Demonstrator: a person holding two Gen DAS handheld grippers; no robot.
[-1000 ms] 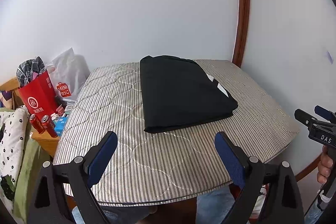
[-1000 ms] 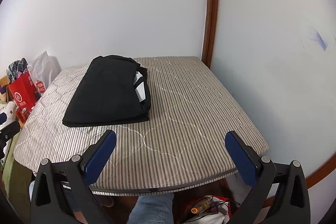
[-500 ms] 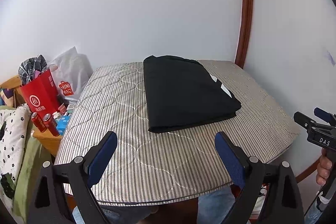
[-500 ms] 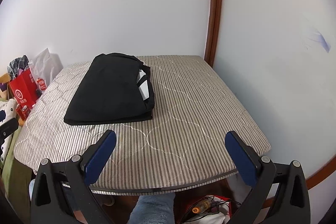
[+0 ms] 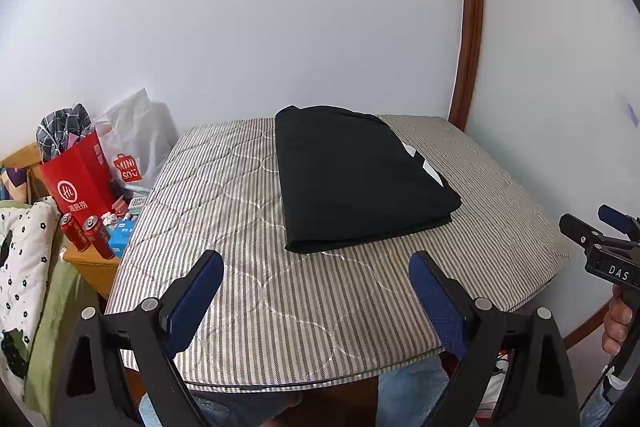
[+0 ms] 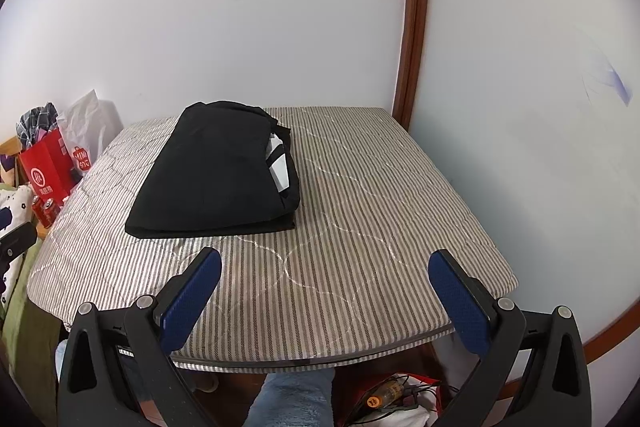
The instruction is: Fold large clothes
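Observation:
A black garment (image 5: 356, 179) lies folded into a thick rectangle on the striped quilted table (image 5: 224, 211); white print shows at its right edge. It also shows in the right wrist view (image 6: 216, 171), left of the table's (image 6: 380, 211) middle. My left gripper (image 5: 316, 279) is open and empty, held back over the table's near edge. My right gripper (image 6: 324, 275) is open and empty, also near the front edge. The right gripper shows at the right edge of the left wrist view (image 5: 600, 227).
A red paper bag (image 5: 78, 179), a white plastic bag (image 5: 136, 147) and two red cans (image 5: 86, 233) stand on a low wooden stand left of the table. White walls and a brown door frame (image 5: 468, 19) close the back and right. Cables lie on the floor (image 6: 392, 399).
Both grippers have drifted slightly, so the garment and table sit a little further right in the views. The garment has not moved; both grippers stay open.

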